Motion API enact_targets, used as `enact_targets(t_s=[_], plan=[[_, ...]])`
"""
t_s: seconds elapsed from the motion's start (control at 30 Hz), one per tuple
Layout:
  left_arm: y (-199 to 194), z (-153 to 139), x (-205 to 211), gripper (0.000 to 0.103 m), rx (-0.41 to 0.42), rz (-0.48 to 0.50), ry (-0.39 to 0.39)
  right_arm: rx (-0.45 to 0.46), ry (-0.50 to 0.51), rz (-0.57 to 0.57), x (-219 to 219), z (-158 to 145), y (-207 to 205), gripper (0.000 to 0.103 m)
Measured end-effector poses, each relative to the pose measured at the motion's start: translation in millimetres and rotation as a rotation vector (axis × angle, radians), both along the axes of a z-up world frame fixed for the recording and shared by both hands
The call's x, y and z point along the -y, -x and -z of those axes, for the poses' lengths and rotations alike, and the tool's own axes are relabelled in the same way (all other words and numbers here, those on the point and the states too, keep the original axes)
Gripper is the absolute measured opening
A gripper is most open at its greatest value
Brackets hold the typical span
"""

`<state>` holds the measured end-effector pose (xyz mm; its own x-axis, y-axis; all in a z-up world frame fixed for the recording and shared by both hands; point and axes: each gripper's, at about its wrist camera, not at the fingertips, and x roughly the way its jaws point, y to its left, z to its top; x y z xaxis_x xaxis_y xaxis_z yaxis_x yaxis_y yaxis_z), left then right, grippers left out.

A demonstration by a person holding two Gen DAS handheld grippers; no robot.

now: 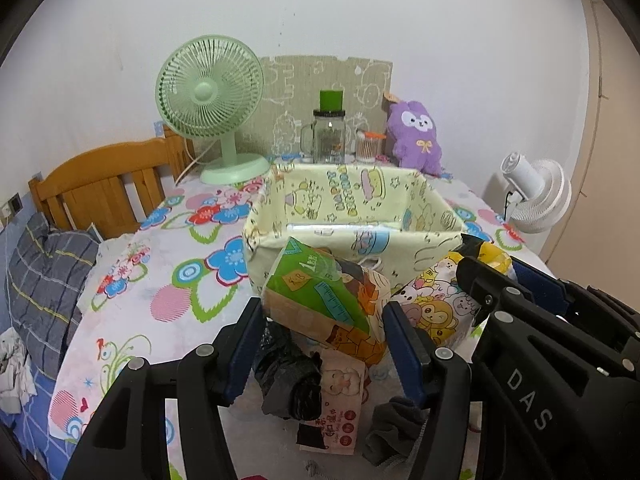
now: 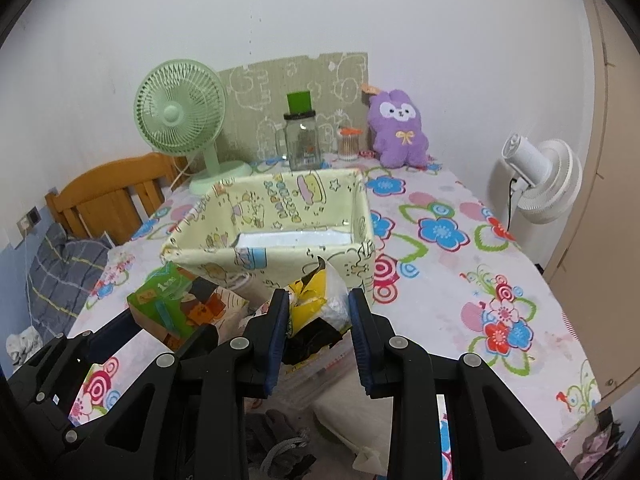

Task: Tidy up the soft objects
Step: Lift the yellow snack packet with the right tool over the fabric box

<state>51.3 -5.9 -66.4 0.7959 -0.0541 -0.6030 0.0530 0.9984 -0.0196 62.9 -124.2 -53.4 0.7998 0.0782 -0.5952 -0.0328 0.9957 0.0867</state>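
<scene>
Two grippers are in view above a table covered with a flowered cloth. The left gripper has its blue pads pressed on either side of a soft tissue pack printed green and orange, which is held clear of the cloth just in front of the fabric storage bin. The right gripper pinches a crumpled yellow and black plastic packet, with its jaws set narrower than the left pair; the packet sits between the pads, near the front wall of the same bin. The bin is pale yellow with cartoon prints, open at the top, and only its pale bottom shows inside.

Beneath the left gripper lie a black bag, a pink printed wipes pack and a dark grey cloth, all on the table. A pack printed with cartoon animals sits beside the tissue pack, under the right gripper.

At the far edge stand a green fan, a glass jar with a green lid, a small pot of cotton swabs and a purple plush toy. A white fan stands off the table to the right.
</scene>
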Motion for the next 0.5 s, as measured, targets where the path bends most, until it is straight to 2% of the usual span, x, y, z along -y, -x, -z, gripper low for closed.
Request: enact_targets(t_s=[0.5], plan=[[20, -42, -1, 0.062, 0.094, 0.003, 0.002, 0.100, -0.012, 0.007, -1, -45, 24, 0.033]])
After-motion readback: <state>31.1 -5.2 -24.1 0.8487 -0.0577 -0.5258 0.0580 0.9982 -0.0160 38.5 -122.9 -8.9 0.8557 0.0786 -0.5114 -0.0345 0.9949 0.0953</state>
